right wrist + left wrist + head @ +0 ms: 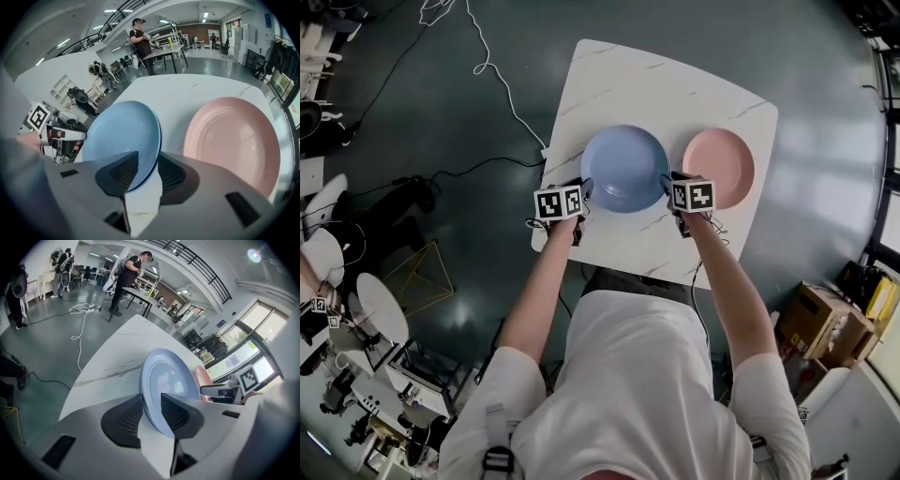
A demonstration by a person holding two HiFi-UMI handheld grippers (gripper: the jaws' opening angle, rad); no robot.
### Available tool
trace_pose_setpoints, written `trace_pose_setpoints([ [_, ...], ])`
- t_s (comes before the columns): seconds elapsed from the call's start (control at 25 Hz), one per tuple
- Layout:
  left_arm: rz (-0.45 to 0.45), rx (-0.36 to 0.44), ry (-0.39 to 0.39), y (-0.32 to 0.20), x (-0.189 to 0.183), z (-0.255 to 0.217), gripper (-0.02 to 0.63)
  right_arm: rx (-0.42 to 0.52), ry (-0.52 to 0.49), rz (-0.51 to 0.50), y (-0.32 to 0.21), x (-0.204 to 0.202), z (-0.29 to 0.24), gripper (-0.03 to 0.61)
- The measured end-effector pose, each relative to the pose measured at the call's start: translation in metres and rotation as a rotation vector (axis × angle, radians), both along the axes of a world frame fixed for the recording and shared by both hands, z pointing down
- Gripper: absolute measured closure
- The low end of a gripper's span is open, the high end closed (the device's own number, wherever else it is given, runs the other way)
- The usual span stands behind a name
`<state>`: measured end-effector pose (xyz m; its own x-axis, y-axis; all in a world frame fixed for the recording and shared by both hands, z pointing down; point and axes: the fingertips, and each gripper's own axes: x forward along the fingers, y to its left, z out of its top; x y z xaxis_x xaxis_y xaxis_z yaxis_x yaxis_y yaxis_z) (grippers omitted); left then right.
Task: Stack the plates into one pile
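One blue plate (624, 167), one pink plate (722, 165), one white table (675, 86), two tongs, left tongs (583, 190), right tongs (667, 186)

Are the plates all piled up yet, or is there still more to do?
Not yet. The round blue plate and round pink plate lie side by side on the white marble table. The left hand-held gripper and right hand-held gripper each have open jaws around the blue plate's rim. One plate must still go on the other.

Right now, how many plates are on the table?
2. The blue plate is at the middle of the table; the pink plate lies to its right. Another could be hidden under the blue one.
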<state>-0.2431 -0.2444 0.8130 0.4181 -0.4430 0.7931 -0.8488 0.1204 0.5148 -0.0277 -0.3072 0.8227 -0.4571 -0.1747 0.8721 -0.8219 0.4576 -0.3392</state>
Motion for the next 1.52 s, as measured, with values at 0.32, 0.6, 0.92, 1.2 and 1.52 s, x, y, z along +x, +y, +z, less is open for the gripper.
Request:
trace_pose_setpoints([
  [0.32, 0.007, 0.032, -0.009, 0.013, -0.014, -0.011, 0.46, 0.042, -0.002, 0.005, 0.006, 0.007, -0.013, 0.436],
  [0.6, 0.022, 0.045, 0.008, 0.026, -0.009, -0.013, 0.46, 0.057, -0.002, 0.042, 0.019, 0.025, -0.022, 0.436],
  [0.92, 0.082, 0.082, 0.027, 0.029, 0.022, -0.032, 0.46, 0.078, 0.0, 0.157, 0.033, 0.067, -0.032, 0.437],
  [1.2, 0.131, 0.095, 0.046, 0.039, 0.062, -0.047, 0.462, 0.083, -0.037, 0.438, 0.037, 0.145, -0.033, 0.437],
  [1.52, 0.11, 0.093, 0.079, 0.056, 0.111, -0.048, 0.462, 0.06, -0.036, 0.557, 0.043, 0.228, -0.02, 0.437],
])
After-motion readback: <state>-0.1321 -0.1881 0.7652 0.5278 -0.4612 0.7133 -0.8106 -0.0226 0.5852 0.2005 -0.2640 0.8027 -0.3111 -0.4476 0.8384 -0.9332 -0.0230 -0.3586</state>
